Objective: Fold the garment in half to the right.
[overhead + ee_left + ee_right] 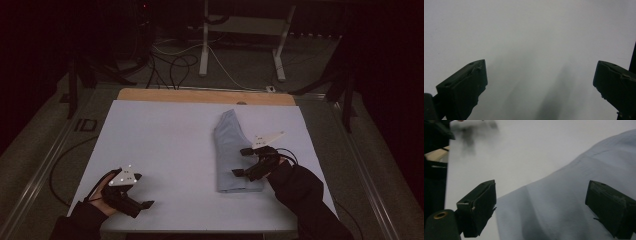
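Observation:
A folded pale blue cloth (232, 150) lies lengthwise on the right half of the white table top (165, 150). My right gripper (241, 161) hovers over the cloth's near right part with its jaws wide apart and nothing between them. In the right gripper view the cloth (564, 205) spreads under my right gripper (540, 206), a soft ridge running through it. My left gripper (145, 205) rests at the table's near left corner, far from the cloth. In the left gripper view my left gripper (540, 85) stands open over bare white surface.
The table's wooden far edge (205, 96) runs behind the white surface. Beyond it on the dark floor stand white desk legs (204, 45) with loose cables (175, 62). A metal rail (35, 170) borders the table on the left.

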The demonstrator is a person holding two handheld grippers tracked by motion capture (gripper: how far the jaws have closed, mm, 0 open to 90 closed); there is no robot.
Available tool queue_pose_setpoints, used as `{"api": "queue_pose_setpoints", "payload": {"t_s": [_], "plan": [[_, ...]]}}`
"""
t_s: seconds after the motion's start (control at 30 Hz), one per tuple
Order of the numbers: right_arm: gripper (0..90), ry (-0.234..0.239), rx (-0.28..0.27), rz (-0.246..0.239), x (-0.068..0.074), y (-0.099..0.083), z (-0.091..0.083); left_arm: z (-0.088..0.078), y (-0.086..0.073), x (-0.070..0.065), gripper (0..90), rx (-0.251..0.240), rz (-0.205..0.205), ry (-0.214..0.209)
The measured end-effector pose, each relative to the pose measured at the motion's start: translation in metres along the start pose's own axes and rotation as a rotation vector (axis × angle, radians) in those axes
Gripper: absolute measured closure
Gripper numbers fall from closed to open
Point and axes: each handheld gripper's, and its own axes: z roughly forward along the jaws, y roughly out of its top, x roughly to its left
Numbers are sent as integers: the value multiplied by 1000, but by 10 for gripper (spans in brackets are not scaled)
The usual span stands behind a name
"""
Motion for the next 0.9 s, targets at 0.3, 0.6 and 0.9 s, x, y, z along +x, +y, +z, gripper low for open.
{"api": "queue_pose_setpoints", "payload": {"t_s": [0.3, 0.6, 0.9], "plan": [[95, -99, -22, 14, -4, -11, -13, -2, -1, 1, 4, -4, 0, -4], [95, -139, -47, 71, -7, -36, -22, -3, -2, 1, 4, -6, -2, -1], [95, -179, -47, 112, -8, -65, -34, -3, -2, 2, 4, -19, -13, 1]]}}
